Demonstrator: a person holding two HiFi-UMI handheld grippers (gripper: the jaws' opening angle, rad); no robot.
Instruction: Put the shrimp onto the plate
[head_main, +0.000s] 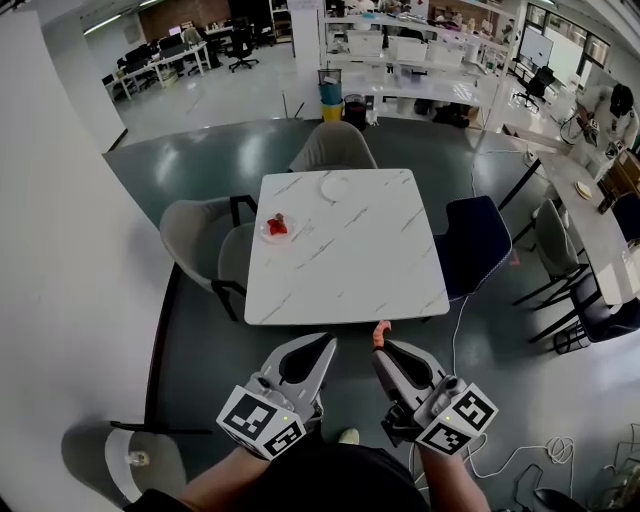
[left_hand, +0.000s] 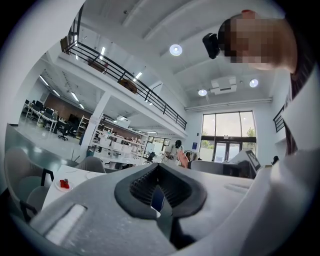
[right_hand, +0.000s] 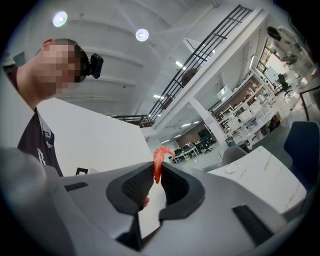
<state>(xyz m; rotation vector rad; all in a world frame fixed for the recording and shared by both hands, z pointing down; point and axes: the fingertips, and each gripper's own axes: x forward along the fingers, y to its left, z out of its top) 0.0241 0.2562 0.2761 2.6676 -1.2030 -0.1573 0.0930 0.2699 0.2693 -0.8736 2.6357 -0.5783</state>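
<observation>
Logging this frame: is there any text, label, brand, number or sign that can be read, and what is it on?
No text here can be read.
Left marker cube and right marker cube: black-and-white square patterns only, no letters or digits.
Shirt print, right gripper view: blurred, unreadable.
Blue sign by the far windows, left gripper view: too small to read.

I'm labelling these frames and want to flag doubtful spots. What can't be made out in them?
1. The red food on the dish: too small in the head view and left gripper view to identify.
2. The shrimp: lower part hidden between the right gripper's jaws, shut on it, in the right gripper view.
3. The chair beside the table: partly hidden under the tabletop, head view.
</observation>
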